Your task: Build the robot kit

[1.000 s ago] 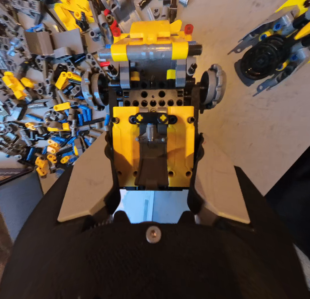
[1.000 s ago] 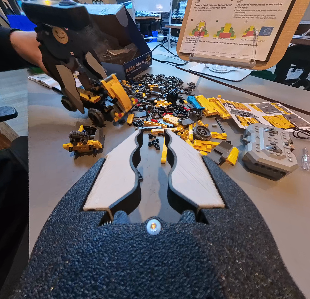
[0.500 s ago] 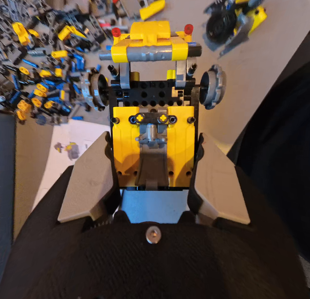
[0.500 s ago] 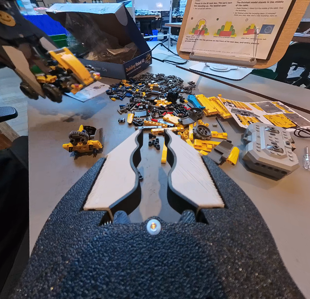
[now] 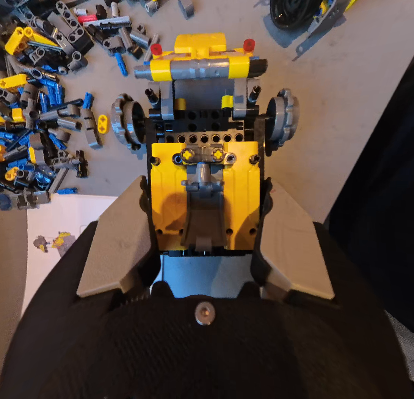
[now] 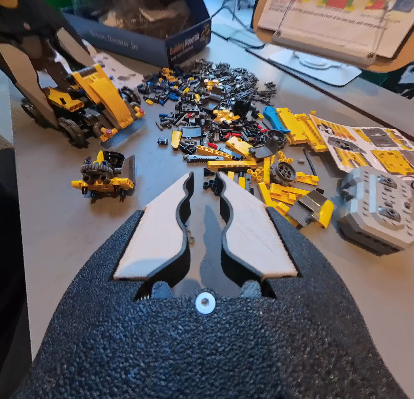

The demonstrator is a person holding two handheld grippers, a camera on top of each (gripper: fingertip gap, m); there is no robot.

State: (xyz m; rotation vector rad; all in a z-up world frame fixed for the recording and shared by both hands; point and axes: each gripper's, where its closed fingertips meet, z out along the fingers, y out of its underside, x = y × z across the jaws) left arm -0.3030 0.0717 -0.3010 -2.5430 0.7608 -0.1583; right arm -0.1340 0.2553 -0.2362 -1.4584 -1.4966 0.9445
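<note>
My left gripper (image 5: 205, 182) is shut on a yellow and black brick vehicle (image 5: 205, 128) with grey wheels, gripping its rear sides. In the right wrist view the left gripper (image 6: 33, 58) holds this vehicle (image 6: 94, 108) nose down at the table's far left, its wheels at or just above the surface. My right gripper (image 6: 205, 175) is empty, its fingers a narrow gap apart, low over the grey table (image 6: 67, 231) and pointing at the loose pieces (image 6: 212, 101). A small yellow sub-assembly with a black gear (image 6: 103, 175) stands to its left; it also shows in the left wrist view (image 5: 309, 9).
A grey hub block (image 6: 376, 208) lies at the right, with a printed sheet (image 6: 369, 146) behind it. An open dark box (image 6: 145, 36) and a board on a stand (image 6: 336, 20) are at the back. A white booklet (image 5: 56, 226) lies under the left gripper. Across from one pair of fingers to the other is roughly 25 cm.
My left gripper swung the vehicle up and to the left, then brought it back down toward the table. My right gripper moved forward and tilted down toward the pieces.
</note>
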